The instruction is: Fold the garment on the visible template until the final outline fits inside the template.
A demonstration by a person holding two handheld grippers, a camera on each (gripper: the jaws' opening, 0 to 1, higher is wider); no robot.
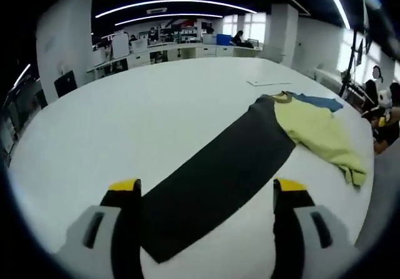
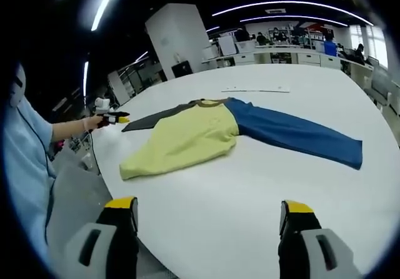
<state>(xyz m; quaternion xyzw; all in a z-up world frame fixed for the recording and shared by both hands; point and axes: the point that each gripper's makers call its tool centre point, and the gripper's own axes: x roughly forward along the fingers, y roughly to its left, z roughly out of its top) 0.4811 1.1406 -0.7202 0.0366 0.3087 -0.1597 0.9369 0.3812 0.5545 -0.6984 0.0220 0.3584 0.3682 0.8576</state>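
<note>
We see the garment [image 2: 187, 138], a long-sleeved top with a pale yellow body, a brownish collar and a blue sleeve [image 2: 300, 135], lying flat on the white table [image 2: 250, 204]. In the right gripper view the blue sleeve stretches out straight from the collar, away from the yellow body, whose hem lies near the table's edge. The template [image 1: 212, 179] is a long dark rectangle lying flat on the table; the garment's collar end covers one of its short ends, and the rest of it runs bare away from the garment.
</note>
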